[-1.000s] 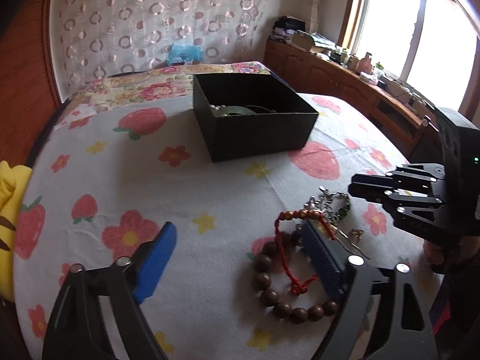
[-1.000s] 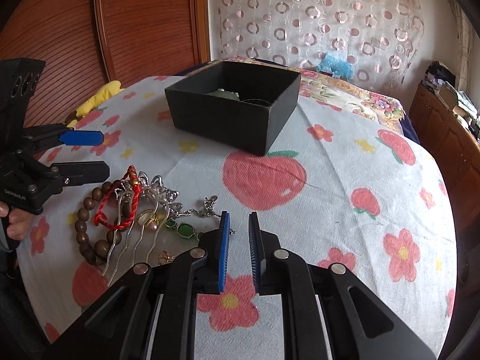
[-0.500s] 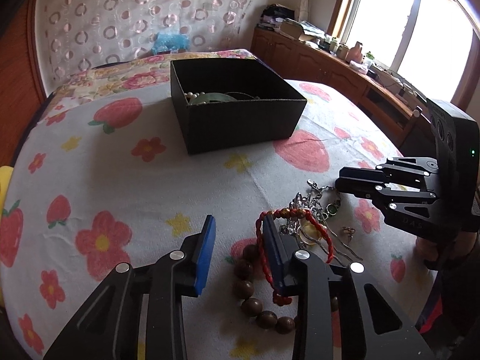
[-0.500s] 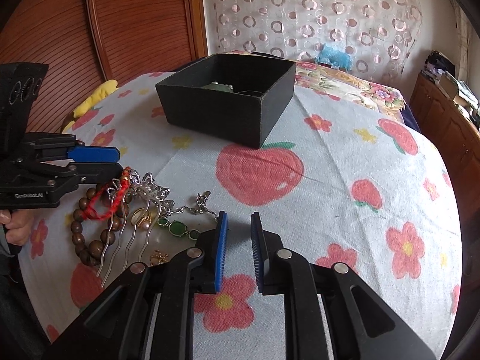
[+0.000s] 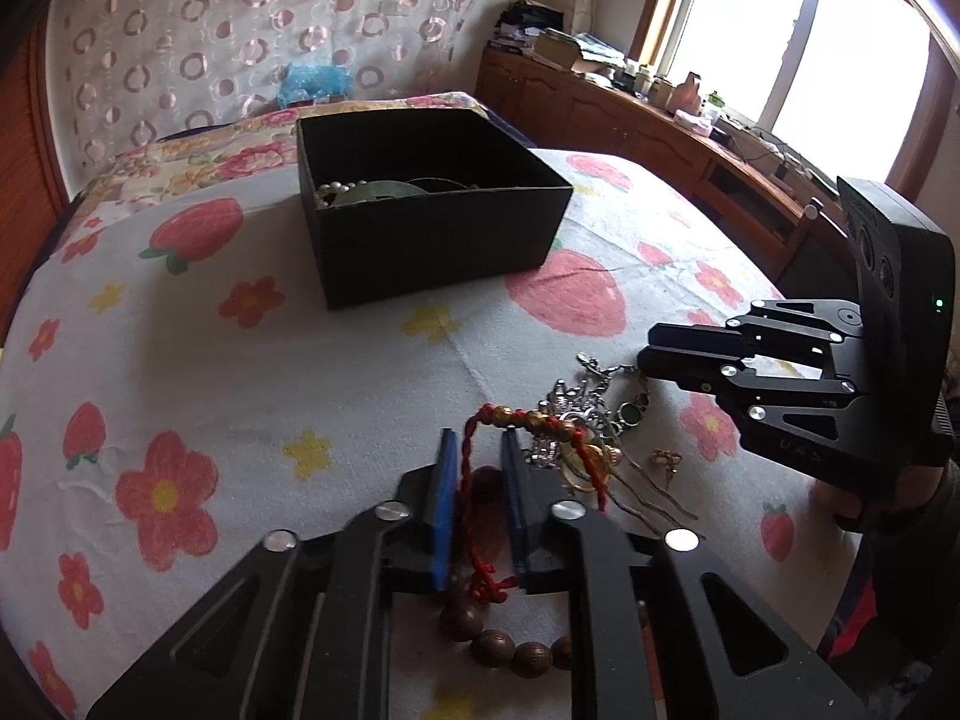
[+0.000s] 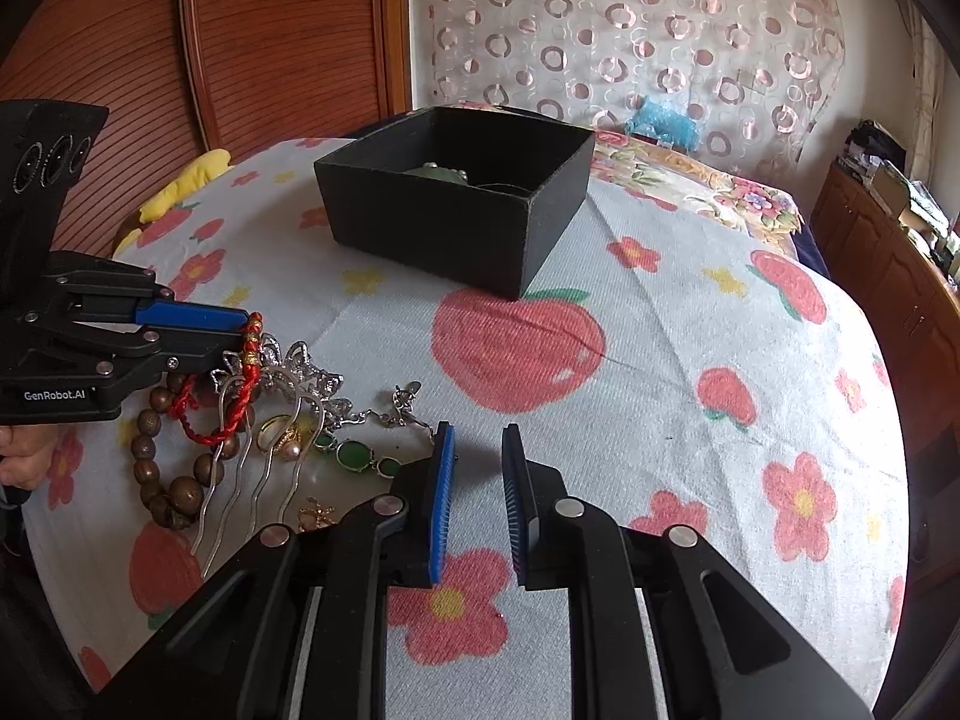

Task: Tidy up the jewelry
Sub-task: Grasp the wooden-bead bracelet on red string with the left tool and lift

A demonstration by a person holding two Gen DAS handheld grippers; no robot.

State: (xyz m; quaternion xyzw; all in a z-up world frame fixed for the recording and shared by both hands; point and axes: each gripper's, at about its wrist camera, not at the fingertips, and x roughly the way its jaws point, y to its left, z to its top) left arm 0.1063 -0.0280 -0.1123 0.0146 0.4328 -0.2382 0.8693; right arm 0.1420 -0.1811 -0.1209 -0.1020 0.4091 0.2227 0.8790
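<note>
The black box [image 6: 456, 210] sits open on the flowery bed sheet with pearls and a green bangle already inside. The rest is one heap nearby: a wooden bead bracelet [image 6: 159, 468], a red cord bracelet [image 5: 528, 423] partly lifted off the sheet, silver hair pins [image 6: 264, 462], a green stone chain [image 6: 351, 455] and a small gold earring [image 6: 316, 513].

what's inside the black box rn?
Inside the black box: a white pearl strand, a green bangle and a thin dark ring. The front wall hides the floor and anything lower.
</note>
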